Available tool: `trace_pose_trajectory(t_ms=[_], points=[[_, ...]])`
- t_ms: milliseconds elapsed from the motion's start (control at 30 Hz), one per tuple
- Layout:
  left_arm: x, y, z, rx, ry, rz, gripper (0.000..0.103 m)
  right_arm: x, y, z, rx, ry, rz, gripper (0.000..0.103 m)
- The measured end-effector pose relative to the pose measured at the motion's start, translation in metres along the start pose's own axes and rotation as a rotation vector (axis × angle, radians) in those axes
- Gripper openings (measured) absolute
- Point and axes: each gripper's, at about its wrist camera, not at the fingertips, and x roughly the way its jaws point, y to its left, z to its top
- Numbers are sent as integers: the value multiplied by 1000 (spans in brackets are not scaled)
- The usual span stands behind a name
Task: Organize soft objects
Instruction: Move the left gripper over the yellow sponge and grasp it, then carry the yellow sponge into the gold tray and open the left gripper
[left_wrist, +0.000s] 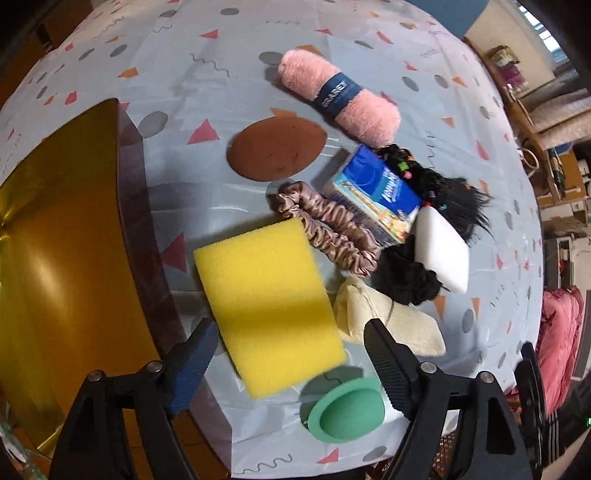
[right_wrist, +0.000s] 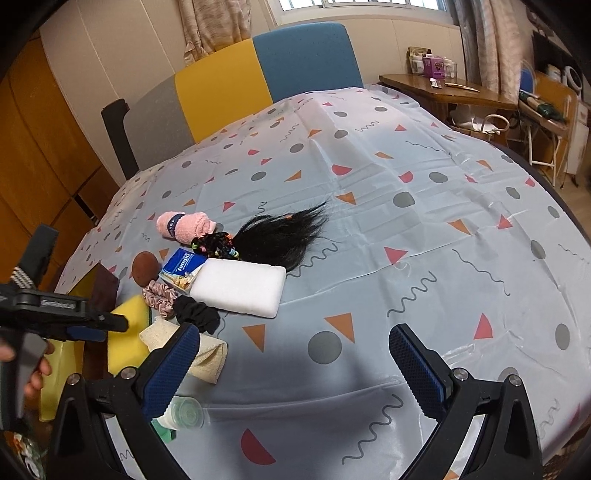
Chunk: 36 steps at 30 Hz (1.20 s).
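The soft things lie in a loose cluster on the counter (right_wrist: 424, 206), which is draped in a pale cloth printed with triangles, dots and squiggles. At the counter's left edge sits a box (left_wrist: 144, 236) with a dark outer wall and a shiny gold lining; the part of its interior that shows holds nothing.

The left gripper (left_wrist: 291, 354) points steeply down with its jaws spread wide. The near end of a yellow sponge (left_wrist: 266, 306) lies between them, and the pads do not touch it. Just right of the sponge is a folded cream cloth (left_wrist: 388, 321), and in front of it a green silicone cup (left_wrist: 347, 413).

Farther back, a satin pink scrunchie (left_wrist: 332, 232) touches the sponge's far corner and a blue tissue pack (left_wrist: 373, 192). A white foam block (left_wrist: 441, 251) rests partly on a black scrunchie (left_wrist: 402, 280), with a black hairpiece (left_wrist: 454, 192) carrying coloured bands behind it. A flat brown oval pad (left_wrist: 277, 147) and a rolled pink towel (left_wrist: 336, 96) with a navy band lie farthest out.

The right gripper (right_wrist: 295, 369) hovers over bare cloth to the right of the cluster, its jaws apart and holding nothing.
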Motion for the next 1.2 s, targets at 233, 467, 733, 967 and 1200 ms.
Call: trace_pose_trajectory(t_ms=[233, 467, 733, 967, 1200], points=[[19, -2, 8, -11, 16, 29, 84, 0, 0, 0, 4, 1, 11, 103], [25, -6, 11, 8, -36, 71, 69, 2, 4, -1, -10, 11, 19, 103], [9, -5, -7, 62, -127, -2, 64, 16, 29, -10, -118, 99, 133, 103], [-19, -7, -38, 174, -229, -64, 64, 28, 102, -52, -484, 177, 231, 103], [-45, -4, -51, 232, -304, -125, 64, 35, 144, -87, -744, 167, 203, 103]])
